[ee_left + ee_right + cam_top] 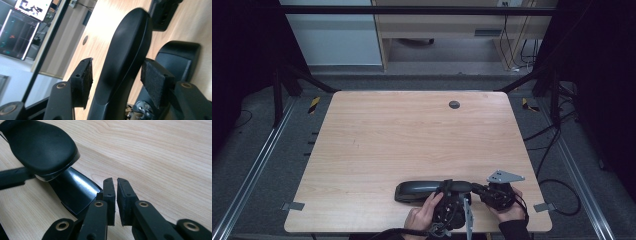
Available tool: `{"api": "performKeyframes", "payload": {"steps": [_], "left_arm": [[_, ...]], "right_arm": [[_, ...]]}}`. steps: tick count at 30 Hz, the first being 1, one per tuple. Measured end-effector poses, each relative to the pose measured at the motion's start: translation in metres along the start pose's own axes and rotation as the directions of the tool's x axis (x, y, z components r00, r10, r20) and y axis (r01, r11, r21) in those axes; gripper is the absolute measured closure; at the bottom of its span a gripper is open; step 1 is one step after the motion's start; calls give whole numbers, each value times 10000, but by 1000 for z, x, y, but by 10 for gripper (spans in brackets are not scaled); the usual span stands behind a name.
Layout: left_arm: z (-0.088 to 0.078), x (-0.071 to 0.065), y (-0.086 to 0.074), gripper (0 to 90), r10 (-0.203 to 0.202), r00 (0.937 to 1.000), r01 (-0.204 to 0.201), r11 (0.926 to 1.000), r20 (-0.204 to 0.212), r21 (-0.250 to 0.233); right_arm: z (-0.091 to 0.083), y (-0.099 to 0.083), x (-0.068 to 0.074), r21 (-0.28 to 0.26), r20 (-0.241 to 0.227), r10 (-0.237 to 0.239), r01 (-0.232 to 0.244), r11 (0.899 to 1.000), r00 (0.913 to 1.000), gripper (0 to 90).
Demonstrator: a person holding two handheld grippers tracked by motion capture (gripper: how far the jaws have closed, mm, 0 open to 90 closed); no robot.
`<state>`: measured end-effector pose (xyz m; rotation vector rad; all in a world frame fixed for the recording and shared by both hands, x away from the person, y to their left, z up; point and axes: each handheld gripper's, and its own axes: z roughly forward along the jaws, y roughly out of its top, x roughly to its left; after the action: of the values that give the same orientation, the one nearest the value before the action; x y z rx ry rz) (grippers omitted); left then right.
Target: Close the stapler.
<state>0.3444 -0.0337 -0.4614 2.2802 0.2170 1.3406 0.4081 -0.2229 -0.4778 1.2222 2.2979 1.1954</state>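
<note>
Standing over the near edge of the light wooden table (412, 130), the person works both grippers at a long black plastic case with a rounded, hinged lid (422, 190), which lies flat close to that edge. The left gripper (116, 78) straddles the raised lid; its felt-faced pads (85, 80) stand apart on either side of the lid without pressing on it. The right gripper (116, 197) sits at the case's other end, its jaws nearly together with only a narrow slit between them and nothing held. In my judgement the lid-handling step is in hand, with the grip released. The next move calls for a fresh, centred bite on the lid while the base stays steady.
</note>
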Motion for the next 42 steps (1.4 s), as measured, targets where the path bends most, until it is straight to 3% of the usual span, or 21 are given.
{"api": "performKeyframes", "payload": {"steps": [2, 6, 11, 17, 18, 22, 27, 33, 35, 42], "left_arm": [[-5, 2, 0, 432, -227, 9990, 232, 9997, 379, -123], [-13, 8, 0, 429, -514, 9962, 539, 9979, 698, -355], [-22, 21, -3, 423, -1124, 9880, 1180, 9919, 1061, -480], [-29, 41, -11, 423, -1952, 9719, 2042, 9772, 1317, -587], [-30, 44, -12, 422, -1960, 9713, 2045, 9774, 1350, -526], [-31, 57, -20, 423, -2440, 9585, 2524, 9668, 1475, -409], [-30, 74, -34, 423, -3199, 9330, 3271, 9448, 1649, -179], [-29, 92, -53, 423, -4087, 8937, 4133, 9105, 1850, 150], [-28, 96, -59, 423, -4275, 8856, 4309, 9021, 1814, 224], [-26, 112, -84, 423, -5118, 8417, 5108, 8580, 1722, 534]], "right_arm": [[-2, 1, 0, -21, -17, 74, -74, 10000, 10000, 854], [-2, 1, -1, -151, -7, -4, 4, 9999, 10000, 859], [-5, 2, -2, -208, -44, 113, -114, 9997, 9999, 891], [-7, 4, -2, -304, -31, 221, -222, 9993, 9997, 900], [-8, 4, -2, -332, -10, 241, -241, 9992, 9997, 900], [-10, 5, -3, -437, 12, 300, -299, 9986, 9995, 900], [-15, 7, -5, -723, 95, 363, -355, 9967, 9993, 900], [-20, 10, -5, -963, 83, 392, -382, 9946, 9992, 900], [-23, 12, -4, -1106, 129, 367, -351, 9932, 9992, 900], [-34, 20, 1, -1564, 154, 153, -127, 9876, 9998, 900]]}}
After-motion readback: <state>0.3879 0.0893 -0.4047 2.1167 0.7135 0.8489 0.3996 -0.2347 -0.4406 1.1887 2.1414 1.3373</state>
